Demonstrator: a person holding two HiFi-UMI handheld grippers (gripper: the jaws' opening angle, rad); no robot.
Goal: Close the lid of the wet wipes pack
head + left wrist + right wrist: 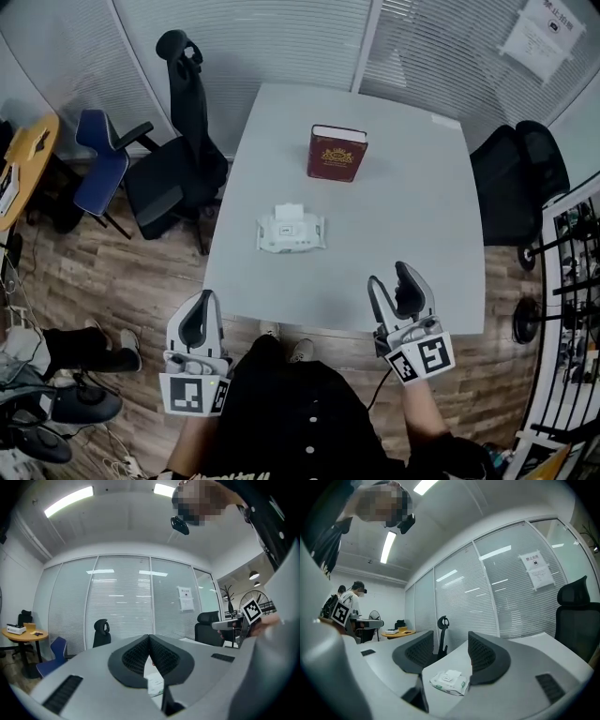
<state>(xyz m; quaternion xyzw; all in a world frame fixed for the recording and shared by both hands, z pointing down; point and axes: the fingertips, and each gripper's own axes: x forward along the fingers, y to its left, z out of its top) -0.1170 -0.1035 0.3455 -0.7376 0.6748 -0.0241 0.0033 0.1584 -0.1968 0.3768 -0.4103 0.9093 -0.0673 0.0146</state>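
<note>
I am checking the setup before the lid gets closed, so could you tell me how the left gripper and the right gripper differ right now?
Jaws: the left gripper has its tips together; the right gripper stands open. Place: in the head view the left gripper sits by the near left corner of the table; the right gripper reaches over its near edge. Both are empty and short of the wet wipes pack.

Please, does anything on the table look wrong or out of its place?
Only one thing: the lid of the wet wipes pack, near the middle of the table, is flipped open instead of lying shut. The book stands upright, and nothing looks spilled or damaged.
</note>
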